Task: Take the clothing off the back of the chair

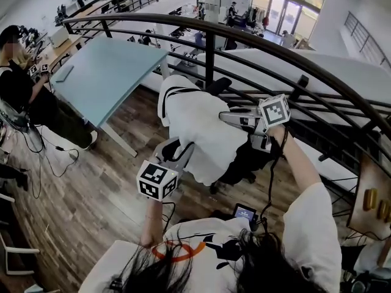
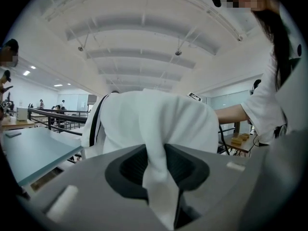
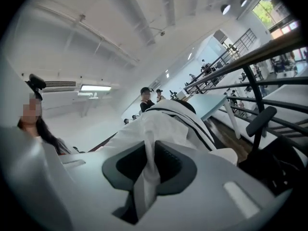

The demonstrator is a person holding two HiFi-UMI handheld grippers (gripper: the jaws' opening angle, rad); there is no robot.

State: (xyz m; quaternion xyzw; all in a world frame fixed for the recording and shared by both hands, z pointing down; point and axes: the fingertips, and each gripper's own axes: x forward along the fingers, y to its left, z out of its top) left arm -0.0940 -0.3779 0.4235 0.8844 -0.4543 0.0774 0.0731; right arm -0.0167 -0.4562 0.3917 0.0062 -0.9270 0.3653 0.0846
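Wooden floor (image 1: 91, 206) beside a black railing (image 1: 183, 19); left gripper (image 2: 161, 177) and right gripper (image 3: 147, 174) jaws pinch white clothing (image 1: 201, 133)

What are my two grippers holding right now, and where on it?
Both hold the white garment draped over the chair: the left gripper pinches a fold at its lower left edge, the right gripper a fold on its right side.

The left gripper (image 1: 176, 152) is held out low ahead of the left forearm (image 1: 153, 223), and a fold of the white garment (image 1: 201, 130) is clamped between its jaws. The right gripper (image 1: 231, 118) is carried higher on a raised, bent right arm (image 1: 296, 163), and another fold is pinched between its jaws.
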